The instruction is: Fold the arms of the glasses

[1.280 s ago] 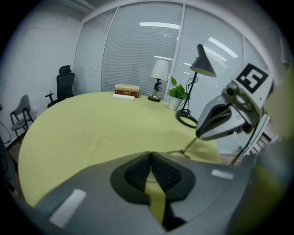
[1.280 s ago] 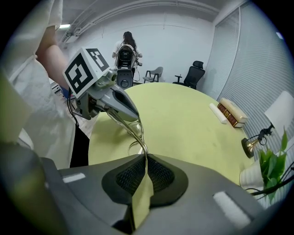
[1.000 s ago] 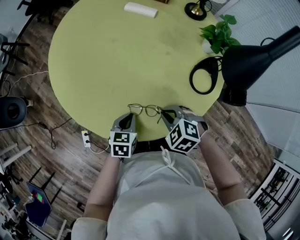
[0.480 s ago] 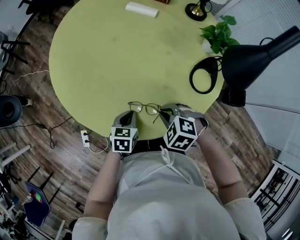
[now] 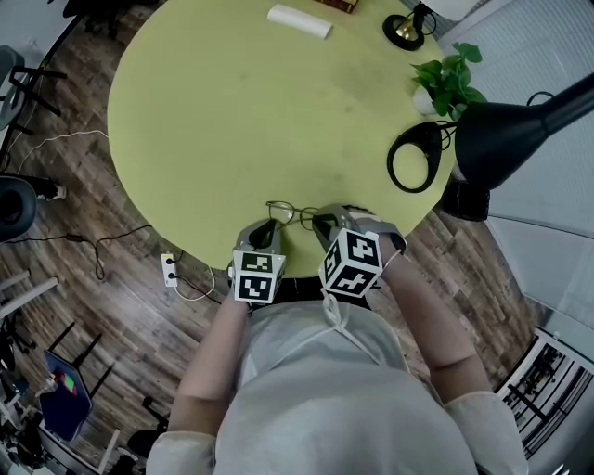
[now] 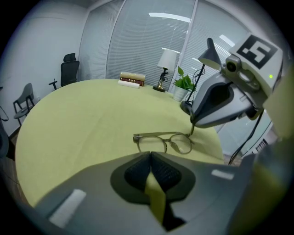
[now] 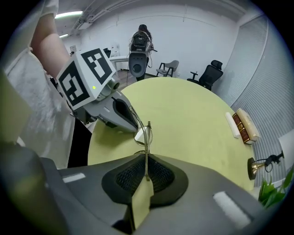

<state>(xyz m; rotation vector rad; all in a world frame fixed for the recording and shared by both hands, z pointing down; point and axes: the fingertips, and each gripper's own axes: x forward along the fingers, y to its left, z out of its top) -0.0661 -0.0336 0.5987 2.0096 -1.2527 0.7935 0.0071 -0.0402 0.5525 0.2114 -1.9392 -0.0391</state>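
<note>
Thin-rimmed glasses (image 5: 291,214) lie on the round yellow-green table (image 5: 232,121), close to its near edge. My right gripper (image 5: 327,224) is shut on the glasses' right arm (image 7: 147,151), which runs straight into its jaws in the right gripper view. The front with both lenses (image 6: 166,142) lies flat just ahead of my left gripper (image 6: 149,156). Its jaws are shut, with nothing seen between the pads. In the head view the left gripper (image 5: 267,232) sits by the frame's left end. I cannot make out the left arm clearly.
A black desk lamp (image 5: 506,139) with a ring-shaped base (image 5: 415,158) stands at the table's right edge, beside a potted plant (image 5: 450,79). A white roll (image 5: 299,20) and a small brass lamp (image 5: 406,28) are at the far side. The person's body is close behind the near edge.
The right gripper has swung in toward the frame with the arm held in it. The left gripper has stayed by the frame's left end.
</note>
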